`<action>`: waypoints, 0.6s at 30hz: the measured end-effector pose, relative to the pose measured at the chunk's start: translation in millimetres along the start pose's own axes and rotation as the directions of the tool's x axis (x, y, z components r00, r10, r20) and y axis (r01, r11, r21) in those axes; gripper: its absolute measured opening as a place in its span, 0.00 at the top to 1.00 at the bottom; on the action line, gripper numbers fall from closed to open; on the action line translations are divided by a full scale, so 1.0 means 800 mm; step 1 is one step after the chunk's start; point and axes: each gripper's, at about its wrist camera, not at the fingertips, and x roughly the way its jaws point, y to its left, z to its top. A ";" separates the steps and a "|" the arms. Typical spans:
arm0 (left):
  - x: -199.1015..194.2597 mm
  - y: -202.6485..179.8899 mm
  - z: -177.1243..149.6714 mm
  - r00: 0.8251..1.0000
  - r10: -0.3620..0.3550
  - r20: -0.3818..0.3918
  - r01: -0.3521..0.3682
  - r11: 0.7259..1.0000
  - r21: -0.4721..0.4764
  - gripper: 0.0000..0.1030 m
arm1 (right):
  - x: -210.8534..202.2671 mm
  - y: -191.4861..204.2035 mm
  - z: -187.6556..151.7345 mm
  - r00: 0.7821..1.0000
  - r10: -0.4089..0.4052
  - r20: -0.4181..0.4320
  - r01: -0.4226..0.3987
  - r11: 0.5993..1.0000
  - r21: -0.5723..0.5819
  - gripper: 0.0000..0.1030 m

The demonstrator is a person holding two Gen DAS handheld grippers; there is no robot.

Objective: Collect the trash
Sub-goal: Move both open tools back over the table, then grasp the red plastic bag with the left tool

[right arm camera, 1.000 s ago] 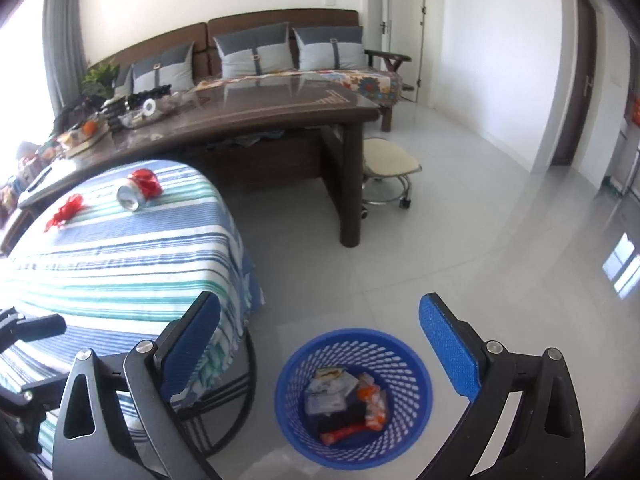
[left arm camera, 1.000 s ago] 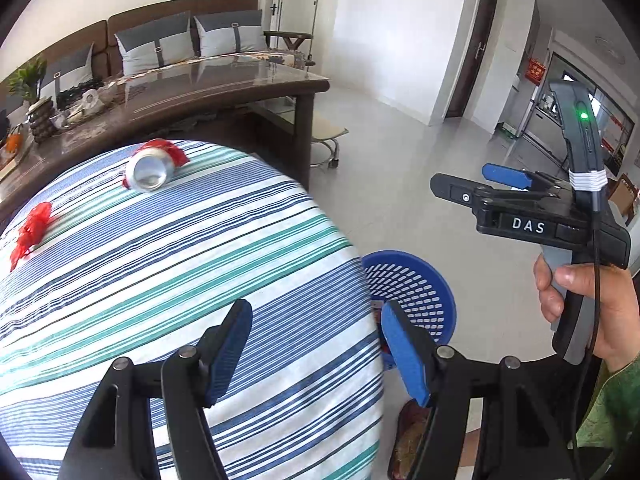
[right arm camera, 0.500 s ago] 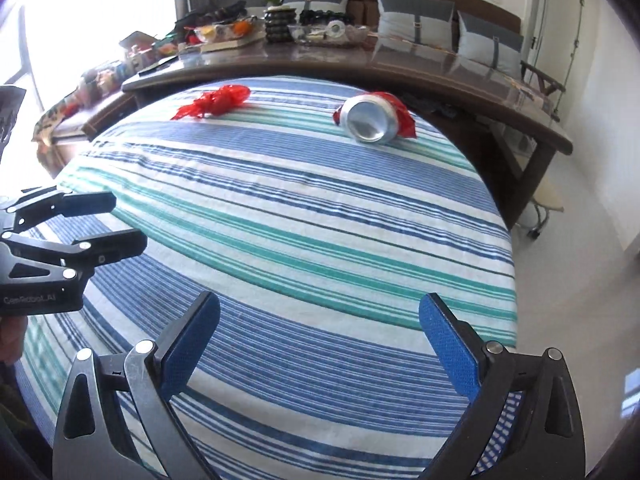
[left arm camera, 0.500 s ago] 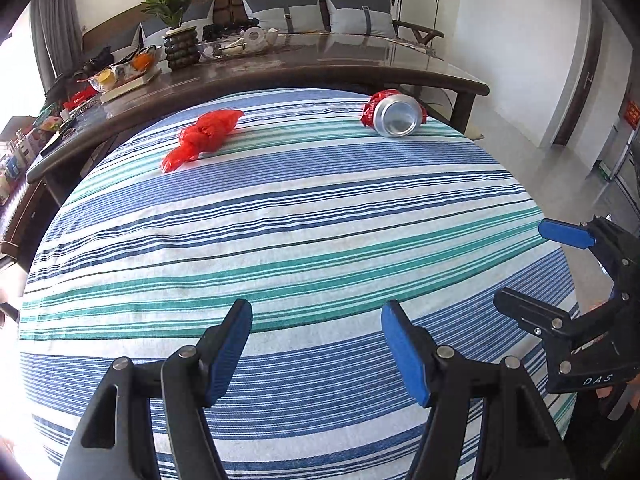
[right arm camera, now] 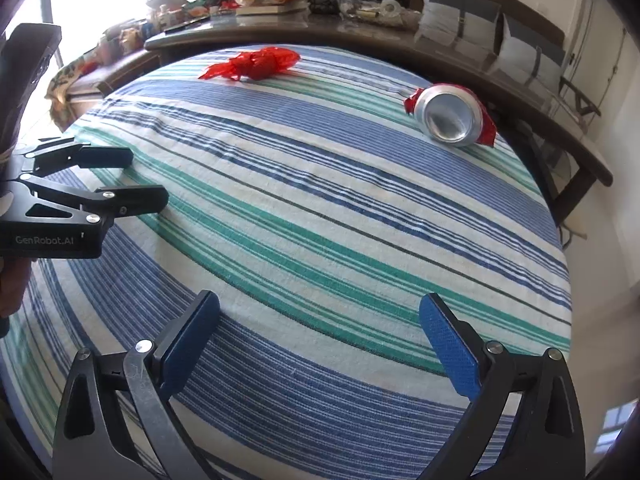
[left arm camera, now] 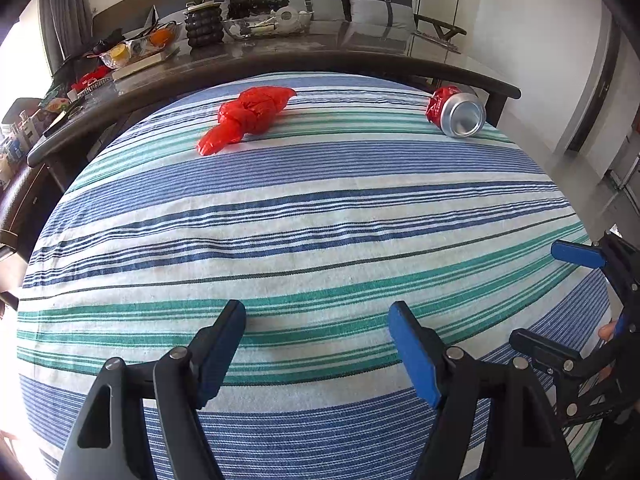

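1. At the far edge of the striped surface (left arm camera: 320,216) lie a crumpled red bag (left arm camera: 246,116) on the left and a crushed can (left arm camera: 460,114) on the right, well apart.
2. The left gripper (left arm camera: 318,338) tilts down over the near stripes, jaws opening, nothing between them.
3. The right gripper (right arm camera: 320,330) tilts down likewise, jaws released and spread wide over bare cloth, just beside the left one.
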 end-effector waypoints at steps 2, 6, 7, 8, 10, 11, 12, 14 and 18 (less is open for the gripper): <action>-0.006 0.024 0.021 0.999 -0.020 0.040 0.021 0.999 -0.038 0.26 | 0.001 0.002 0.001 1.000 0.002 0.006 -0.002 1.000 -0.002 0.02; -0.007 0.068 0.081 0.992 -0.069 0.110 0.075 0.996 -0.052 0.22 | 0.003 0.003 0.000 1.000 0.017 0.022 -0.018 1.000 0.013 0.01; 0.000 0.075 0.097 0.991 -0.084 0.101 0.088 0.995 -0.036 0.22 | 0.005 0.002 0.000 0.999 0.025 0.023 -0.025 0.999 0.022 0.01; 0.009 0.079 0.114 0.991 -0.099 0.094 0.101 0.995 -0.017 0.22 | 0.007 0.000 0.001 0.999 0.042 0.019 -0.042 0.998 0.035 0.01; 0.025 0.082 0.141 0.992 -0.101 0.074 0.099 0.994 0.036 0.22 | 0.008 0.000 0.002 0.999 0.046 0.019 -0.047 0.998 0.040 0.00; 0.033 0.082 0.152 0.993 -0.093 0.072 0.089 0.994 0.059 0.22 | 0.008 0.000 0.002 0.999 0.046 0.019 -0.047 0.998 0.039 0.00; 0.042 0.081 0.163 0.993 -0.096 0.065 0.090 0.993 0.079 0.22 | 0.008 0.001 0.002 0.999 0.047 0.019 -0.047 0.998 0.039 0.00; 0.061 0.085 0.179 0.992 -0.116 0.046 0.111 0.990 0.092 0.22 | 0.008 0.001 0.001 0.999 0.048 0.020 -0.049 0.998 0.040 0.00; 0.103 0.088 0.194 0.981 -0.194 -0.015 0.194 0.976 0.094 0.22 | 0.009 0.001 0.002 0.999 0.050 0.020 -0.051 0.998 0.041 0.00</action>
